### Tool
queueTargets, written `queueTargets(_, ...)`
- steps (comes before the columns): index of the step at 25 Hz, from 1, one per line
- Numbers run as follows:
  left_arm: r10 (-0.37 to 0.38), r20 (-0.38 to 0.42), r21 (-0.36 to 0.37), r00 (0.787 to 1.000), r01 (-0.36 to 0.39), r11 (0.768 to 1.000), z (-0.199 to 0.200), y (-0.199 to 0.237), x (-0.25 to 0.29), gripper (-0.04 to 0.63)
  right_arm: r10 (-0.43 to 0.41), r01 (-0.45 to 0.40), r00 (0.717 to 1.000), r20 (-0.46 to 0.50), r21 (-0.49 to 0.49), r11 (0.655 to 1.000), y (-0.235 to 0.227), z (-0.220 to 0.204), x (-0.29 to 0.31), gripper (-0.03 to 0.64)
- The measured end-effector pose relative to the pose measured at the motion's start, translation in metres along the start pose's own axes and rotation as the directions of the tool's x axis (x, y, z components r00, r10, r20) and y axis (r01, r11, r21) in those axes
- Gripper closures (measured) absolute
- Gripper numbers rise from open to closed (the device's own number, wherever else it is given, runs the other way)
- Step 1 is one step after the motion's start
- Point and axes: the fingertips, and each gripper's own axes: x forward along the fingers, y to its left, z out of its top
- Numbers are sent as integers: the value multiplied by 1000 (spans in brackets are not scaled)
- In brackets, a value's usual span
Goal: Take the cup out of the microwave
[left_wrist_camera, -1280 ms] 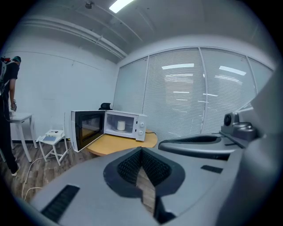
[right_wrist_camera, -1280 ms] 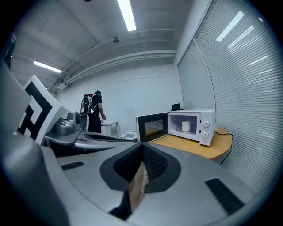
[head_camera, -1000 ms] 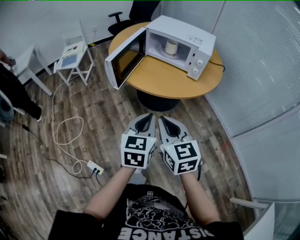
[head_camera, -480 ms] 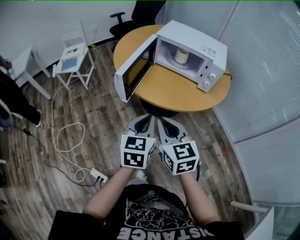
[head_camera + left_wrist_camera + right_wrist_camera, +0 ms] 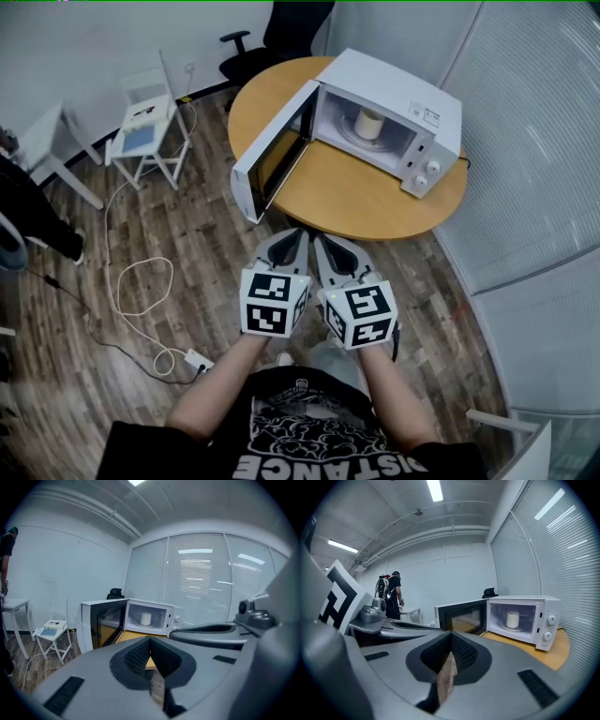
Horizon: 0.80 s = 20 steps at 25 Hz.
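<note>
A white cup [image 5: 368, 123] stands upright on the turntable inside a white microwave [image 5: 398, 86], whose door [image 5: 270, 167] hangs wide open to the left. The oven sits on a round wooden table [image 5: 349, 199]. My left gripper [image 5: 300, 232] and right gripper [image 5: 324, 238] are held side by side over the floor, short of the table's near edge, both shut and empty. The left gripper view has the cup [image 5: 146, 618] ahead, beyond its jaws [image 5: 151, 641]. In the right gripper view the cup [image 5: 513, 619] is ahead and to the right of its jaws [image 5: 451, 638].
A white folding chair [image 5: 143, 120] and a looped cable [image 5: 141, 281] with a power strip [image 5: 199, 359] lie on the wood floor at left. A black office chair [image 5: 281, 23] is behind the table. A blinds-covered glass wall [image 5: 534, 141] curves along the right. A person [image 5: 393, 592] stands far off.
The table and microwave have slid down and to the right in the head view, coming nearer. Both grippers keep their side-by-side pose and stay shut.
</note>
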Motion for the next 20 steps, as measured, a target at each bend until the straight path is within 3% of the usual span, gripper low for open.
queueTargets(8,31,-1,1,1000,-31,1000,12,4,56,584,35,-35,999,11,7,999,-46,4,36,601)
queueTargets(20,99,2,-6,995,-99,995,49,-2,167,584,109,-109,994,6,36,993,-154,23,89,601)
